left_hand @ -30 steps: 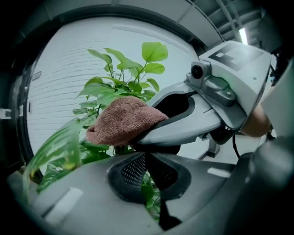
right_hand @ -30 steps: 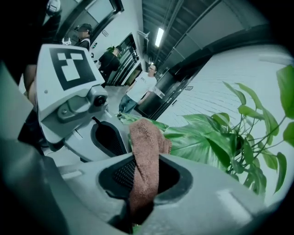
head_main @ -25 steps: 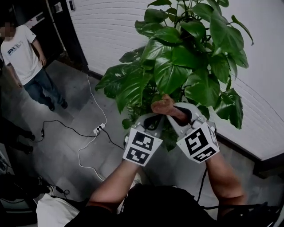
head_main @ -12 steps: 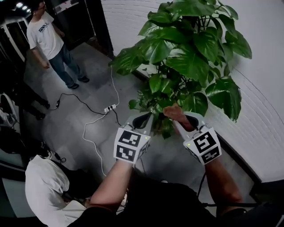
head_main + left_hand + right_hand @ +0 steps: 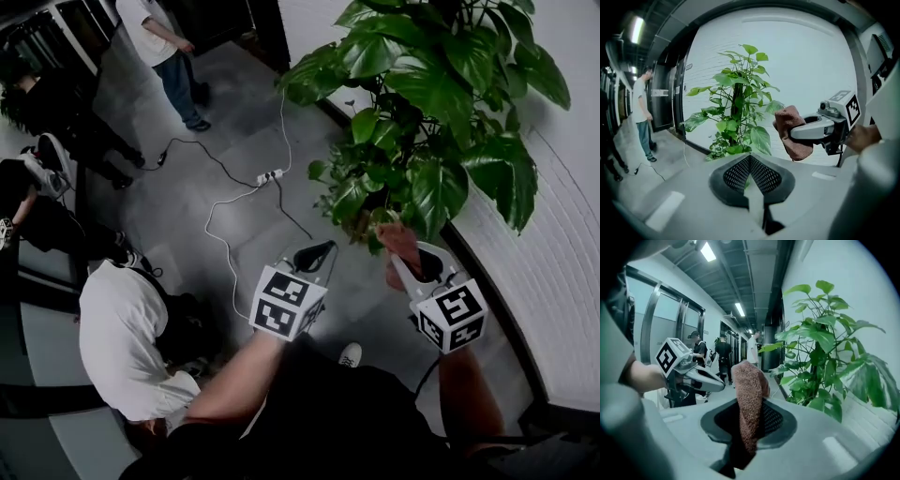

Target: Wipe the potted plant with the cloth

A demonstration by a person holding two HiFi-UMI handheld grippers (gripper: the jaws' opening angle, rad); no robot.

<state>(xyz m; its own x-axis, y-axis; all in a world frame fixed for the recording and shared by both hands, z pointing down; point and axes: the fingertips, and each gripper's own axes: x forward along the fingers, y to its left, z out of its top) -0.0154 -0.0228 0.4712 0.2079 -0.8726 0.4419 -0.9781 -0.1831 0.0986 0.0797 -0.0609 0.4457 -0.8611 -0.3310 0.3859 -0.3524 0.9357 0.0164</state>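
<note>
A tall potted plant with broad green leaves stands against the white wall; it also shows in the left gripper view and the right gripper view. My right gripper is shut on a brown cloth, which sticks up between its jaws. The cloth hangs just below the lowest leaves, apart from them. My left gripper is beside it to the left, shut with nothing in it. From the left gripper view I see the cloth in the right gripper.
A white power strip with cables lies on the grey floor left of the plant. A person in a white shirt crouches at the lower left; another person stands at the back. The brick wall runs along the right.
Both grippers have dropped back from the foliage, so the cloth is now below the leaves rather than among them. The head view has swung left, and the crouching person fills more of its lower left.
</note>
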